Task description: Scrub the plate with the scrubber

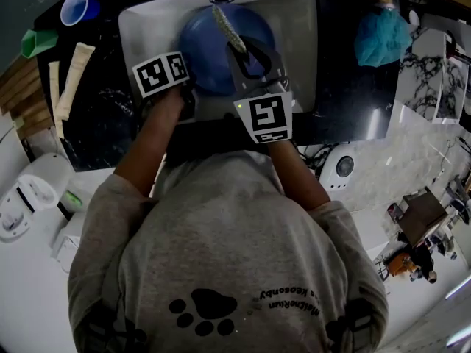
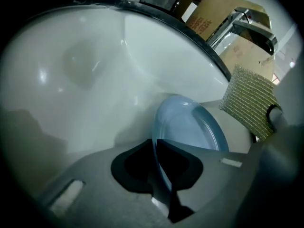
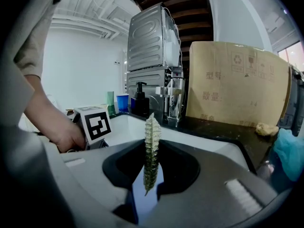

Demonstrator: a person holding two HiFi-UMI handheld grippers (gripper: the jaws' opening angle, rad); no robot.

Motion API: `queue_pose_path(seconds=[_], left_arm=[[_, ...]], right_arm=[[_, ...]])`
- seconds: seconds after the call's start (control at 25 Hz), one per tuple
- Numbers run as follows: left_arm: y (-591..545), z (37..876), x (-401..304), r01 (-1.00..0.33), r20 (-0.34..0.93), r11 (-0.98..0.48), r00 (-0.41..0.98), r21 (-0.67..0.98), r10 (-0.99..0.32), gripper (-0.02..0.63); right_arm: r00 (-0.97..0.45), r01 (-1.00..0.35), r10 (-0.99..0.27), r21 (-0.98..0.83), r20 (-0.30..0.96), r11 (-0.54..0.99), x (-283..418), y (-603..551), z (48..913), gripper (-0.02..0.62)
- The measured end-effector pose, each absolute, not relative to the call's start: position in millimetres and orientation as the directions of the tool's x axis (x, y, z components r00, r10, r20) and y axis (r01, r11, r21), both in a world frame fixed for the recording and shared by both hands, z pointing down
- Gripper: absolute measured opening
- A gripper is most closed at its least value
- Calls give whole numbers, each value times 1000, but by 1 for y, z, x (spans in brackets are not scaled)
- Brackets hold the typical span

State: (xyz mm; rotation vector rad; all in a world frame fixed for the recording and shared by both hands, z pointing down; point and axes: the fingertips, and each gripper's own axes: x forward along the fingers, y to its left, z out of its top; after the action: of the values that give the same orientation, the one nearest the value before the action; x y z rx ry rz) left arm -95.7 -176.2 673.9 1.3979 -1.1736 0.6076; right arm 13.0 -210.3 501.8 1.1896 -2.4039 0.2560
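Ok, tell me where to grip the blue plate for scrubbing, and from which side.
Take the blue plate by its thin rim from the near left, jaws straddling the edge, as the left gripper does now. Only the rim fits between them, and that side leaves its face free for the scrubber.

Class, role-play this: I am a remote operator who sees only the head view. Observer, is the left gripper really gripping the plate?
Observer: Yes. In the left gripper view, the left gripper is shut on the rim of the blue plate.
Operator: How is the scrubber held?
Observer: The right gripper view shows the right gripper pinching the scrubber edge-on and upright.
Operator: What is behind the sink?
Observer: A cardboard box stands on the counter there.
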Motion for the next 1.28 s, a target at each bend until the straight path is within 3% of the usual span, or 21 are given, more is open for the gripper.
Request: queue_pose_path(seconds=[0.2,0.88,1.28], left_arm=[[-181,664,-99,-842,836,201,411,501,-363,17],[-178,578,-100,-827,715,35,463,561,-523,21],[-165,525,-105,-833,657,-44,467,552,-591,23]], right_arm=[[-520,-784,-710,63,475,617,15,-208,497,75],[-513,-676,-685,248,518,694,5,-172,466,74],[-506,-368,-676,574,536,731,-19,-147,423,74]])
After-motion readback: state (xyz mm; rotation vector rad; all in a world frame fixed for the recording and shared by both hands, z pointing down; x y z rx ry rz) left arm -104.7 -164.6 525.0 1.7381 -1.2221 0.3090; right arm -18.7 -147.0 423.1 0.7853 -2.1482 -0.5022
